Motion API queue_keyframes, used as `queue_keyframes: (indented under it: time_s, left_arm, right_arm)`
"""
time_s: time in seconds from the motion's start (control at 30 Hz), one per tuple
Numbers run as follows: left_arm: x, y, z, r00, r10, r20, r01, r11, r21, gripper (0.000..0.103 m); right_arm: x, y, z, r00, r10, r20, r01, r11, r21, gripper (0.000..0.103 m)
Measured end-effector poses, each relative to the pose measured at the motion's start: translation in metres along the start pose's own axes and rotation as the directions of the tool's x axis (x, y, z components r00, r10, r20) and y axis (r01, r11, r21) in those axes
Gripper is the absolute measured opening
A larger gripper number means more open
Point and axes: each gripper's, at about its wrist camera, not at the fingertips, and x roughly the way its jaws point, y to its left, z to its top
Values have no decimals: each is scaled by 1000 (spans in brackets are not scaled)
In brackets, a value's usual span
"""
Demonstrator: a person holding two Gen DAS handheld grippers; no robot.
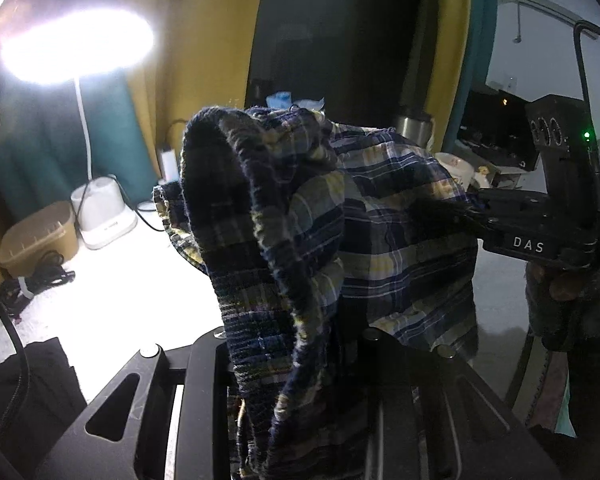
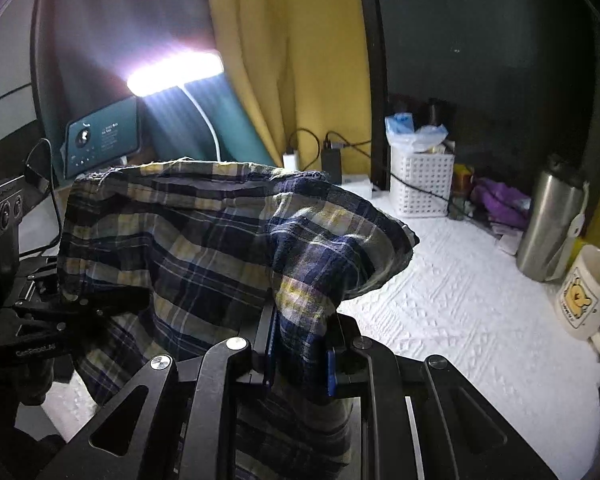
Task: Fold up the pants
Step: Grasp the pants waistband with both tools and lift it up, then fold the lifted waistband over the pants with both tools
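Plaid pants hang bunched above the white counter, left of the steel flask. Left claw is clamped on their ribbed waistband; right claw is clamped on a fold nearer the flask. A bear mug stands just beside the flask.

Left gripper, right gripper, seemingly both clamped, tilted downward.

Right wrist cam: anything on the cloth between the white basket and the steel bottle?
Yes. In the right wrist view, a crumpled purple item lies between the white basket and the steel bottle, plus small clutter too dim to identify.
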Motion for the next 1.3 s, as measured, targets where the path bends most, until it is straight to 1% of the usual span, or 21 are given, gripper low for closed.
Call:
queue_keyframes:
  time_s: [0.17,0.37,0.57,0.7,0.8,0.97,1.1,1.3]
  left_arm:
    - [-20,-7,1,999,-3,40,3,1000,17,25]
    - [-45,-12,0,995,-4,96,0,999,36,25]
    - [-75,-10,-8,988,8,153,-15,999,42,25]
    - [-96,-5,-13,981,25,191,-34,999,40,25]
    - [-111,1,-18,977,44,209,-53,998,37,25]
    - [-136,18,-31,970,86,228,-93,995,22,25]
    - [-146,36,-44,967,101,235,-104,995,-2,25]
    - [-164,65,-62,964,121,235,-110,992,-56,25]
  right_arm:
    - [-24,6,0,999,-12,43,12,1000,7,19]
    - [-53,18,2,995,-24,92,26,1000,-15,19]
    - [-77,41,7,990,-22,138,30,998,-54,19]
    - [-88,60,12,986,-7,166,20,997,-80,19]
    - [-89,77,15,984,12,179,7,995,-101,19]
    - [-84,109,18,983,45,176,-20,990,-143,19]
    - [-75,136,20,986,58,158,-30,984,-174,19]
    - [-59,166,20,988,75,134,-49,981,-187,19]
